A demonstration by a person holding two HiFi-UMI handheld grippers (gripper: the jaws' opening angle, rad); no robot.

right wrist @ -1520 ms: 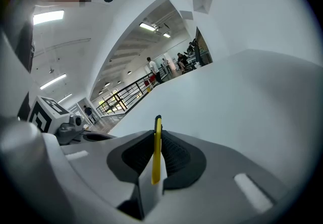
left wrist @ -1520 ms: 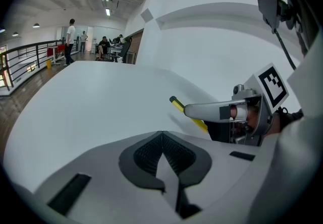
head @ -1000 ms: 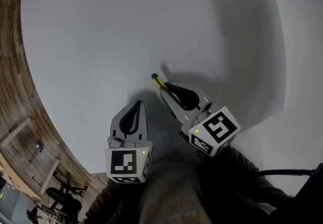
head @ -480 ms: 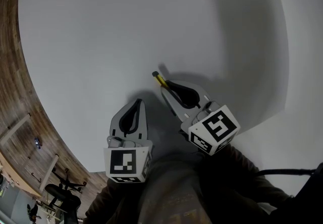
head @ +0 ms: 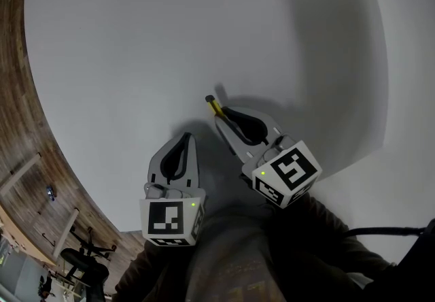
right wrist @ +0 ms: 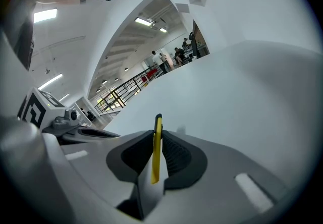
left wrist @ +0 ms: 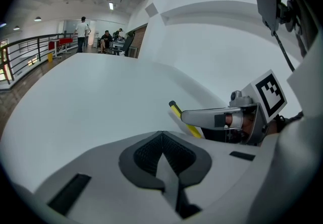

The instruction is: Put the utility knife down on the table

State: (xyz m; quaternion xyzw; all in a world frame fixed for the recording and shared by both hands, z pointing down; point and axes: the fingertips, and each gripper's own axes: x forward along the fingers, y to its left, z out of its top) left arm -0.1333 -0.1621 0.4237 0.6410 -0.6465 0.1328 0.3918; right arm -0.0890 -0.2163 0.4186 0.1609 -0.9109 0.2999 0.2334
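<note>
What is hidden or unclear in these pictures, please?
- Utility knife: the right gripper view shows only a yellow edge; the right gripper covers the rest, blade included.
- Knife and table: the head view cannot settle whether they touch.
- Distant people: left gripper view, too small.

The left tongs (head: 185,141) and right tongs (head: 223,114) are pale grey moulded shells, each tapering to a point. A black, ribbed, teardrop-shaped pad (left wrist: 162,160) is set in near each tip. A narrow dark slot (left wrist: 70,193) marks the left shell's flank. At its near end each carries a white cube (head: 168,220) printed with black square markers, with a small green light (head: 193,205) at one corner. A round metal fitting (left wrist: 235,96) sits beside the right cube. The sleeves (head: 231,263) are dark brownish fabric. A black cable (head: 380,231) runs off to the right.
</note>
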